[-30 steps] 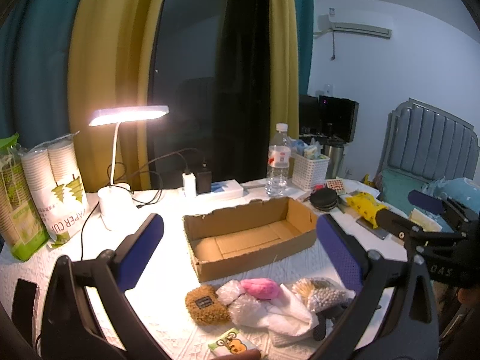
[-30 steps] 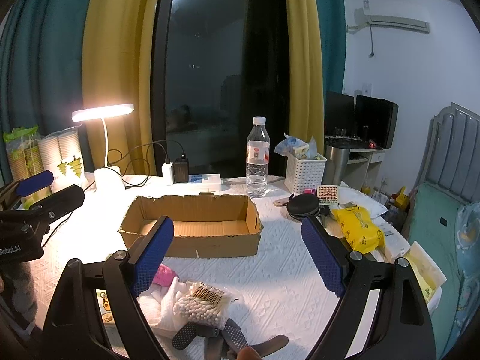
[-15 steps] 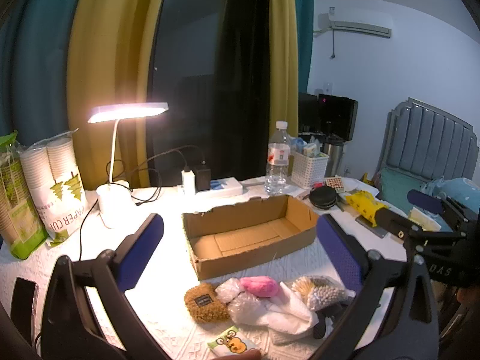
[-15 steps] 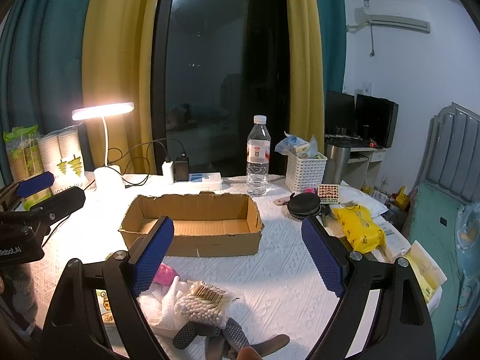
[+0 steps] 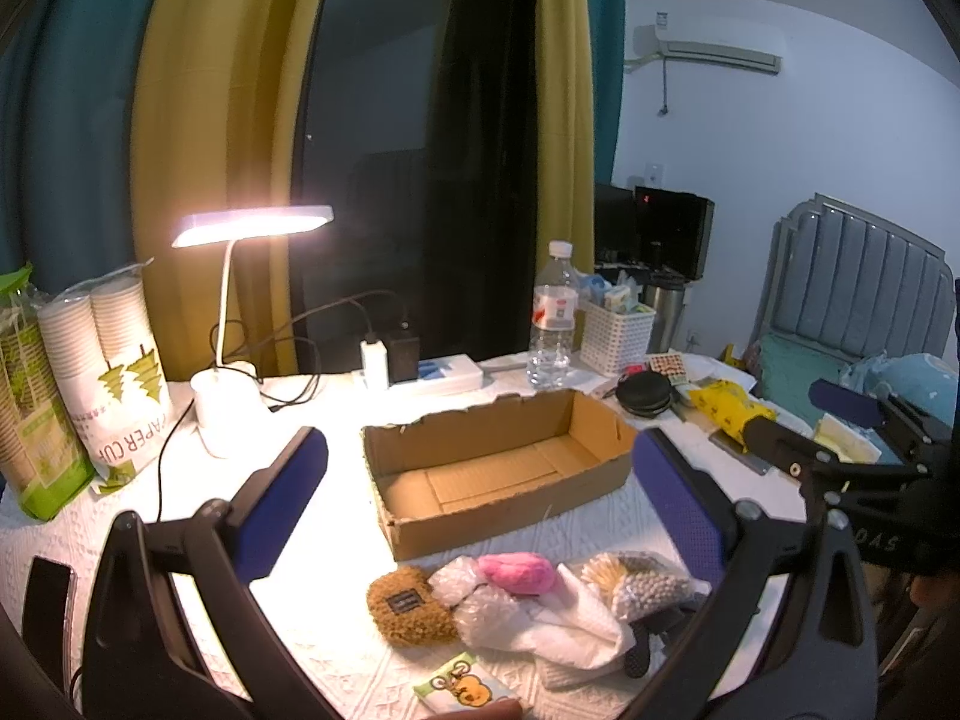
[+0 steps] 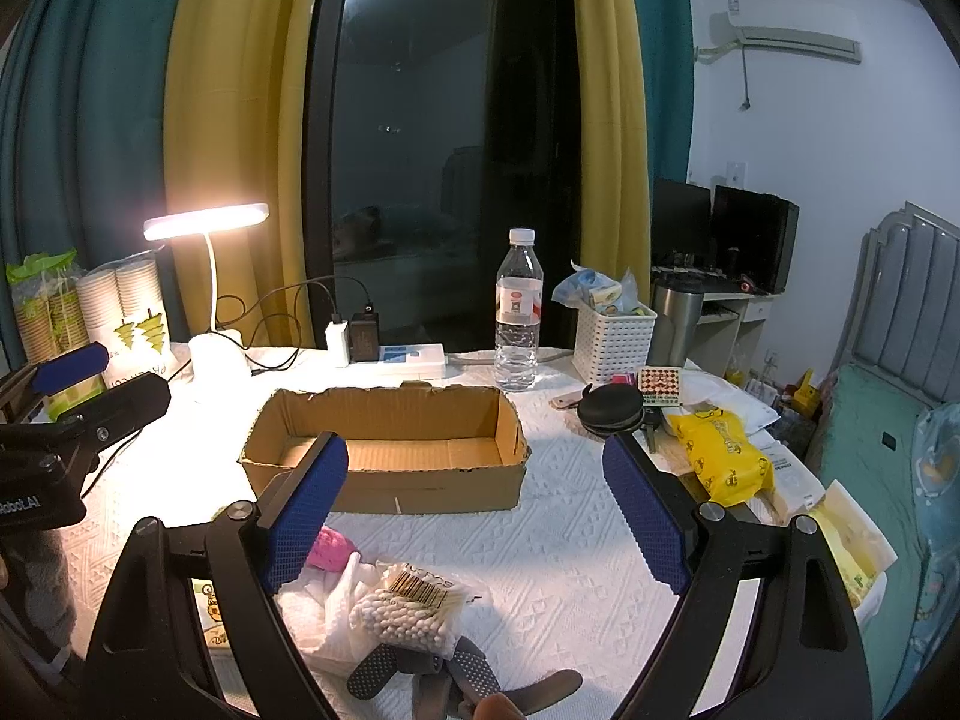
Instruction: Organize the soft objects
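Jaws wide apart, left gripper (image 5: 480,498), right gripper (image 6: 475,516) level

Cardboard box (image 5: 498,468) at mid-table, open side up, with a heap just near of it: plush piece (image 5: 408,603) at left, bubble wrap (image 5: 480,606) and fuzzy ball (image 5: 519,573) in the middle, bag of cotton swabs (image 5: 651,582) at right, on a tissue (image 5: 576,624). Far of the box, lamp (image 5: 231,372) at left, power strip (image 5: 447,375) centre, water bottle (image 5: 552,318) and basket (image 5: 615,336) at right. Paper cups (image 5: 111,366) far left.
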`<state>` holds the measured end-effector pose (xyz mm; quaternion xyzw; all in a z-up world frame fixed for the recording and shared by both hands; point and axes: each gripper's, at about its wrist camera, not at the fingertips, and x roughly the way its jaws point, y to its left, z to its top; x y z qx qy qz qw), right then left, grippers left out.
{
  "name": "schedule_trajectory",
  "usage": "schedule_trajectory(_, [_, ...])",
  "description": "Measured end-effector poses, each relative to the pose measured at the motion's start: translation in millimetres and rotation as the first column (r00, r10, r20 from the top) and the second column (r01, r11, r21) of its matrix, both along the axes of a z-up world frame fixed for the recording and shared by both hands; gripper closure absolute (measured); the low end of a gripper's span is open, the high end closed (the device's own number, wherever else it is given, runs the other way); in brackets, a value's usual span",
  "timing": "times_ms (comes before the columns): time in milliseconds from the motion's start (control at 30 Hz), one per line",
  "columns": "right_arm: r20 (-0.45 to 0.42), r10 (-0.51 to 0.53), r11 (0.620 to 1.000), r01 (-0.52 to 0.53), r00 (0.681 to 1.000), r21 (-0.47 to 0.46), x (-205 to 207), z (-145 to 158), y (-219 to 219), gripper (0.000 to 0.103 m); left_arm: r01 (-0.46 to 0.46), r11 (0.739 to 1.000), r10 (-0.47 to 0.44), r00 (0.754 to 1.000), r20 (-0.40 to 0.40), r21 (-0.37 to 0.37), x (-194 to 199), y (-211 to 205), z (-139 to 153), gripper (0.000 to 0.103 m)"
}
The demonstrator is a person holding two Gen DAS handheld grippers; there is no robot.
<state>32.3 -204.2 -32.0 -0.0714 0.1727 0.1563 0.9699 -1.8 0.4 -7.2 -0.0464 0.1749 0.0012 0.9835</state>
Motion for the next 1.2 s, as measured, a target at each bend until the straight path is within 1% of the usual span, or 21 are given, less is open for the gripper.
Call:
schedule_trajectory(900, [-0.008, 0.001, 1.000, -0.001, 1.000, -0.004, 3, -1, 3, 0.013, 0.007, 1.000, -0.007, 1.000, -0.002, -0.001, 0, -2, 1, 0.001])
schedule_trajectory(1067, [-0.018, -0.001, 1.000, 0.001, 1.000, -0.005, 4, -6, 4, 0.013, 0.008, 1.000, -0.008, 1.000, -0.027, -0.003, 1, 0, -5, 0.001])
schedule_trajectory(1200, [-0.055, -0.007, 1.000, 0.006, 0.998, -0.013, 10, -17, 1, 0.013, 0.003, 1.000, -0.004, 0.997, -0.079, -0.012, 4, 2, -20, 0.001])
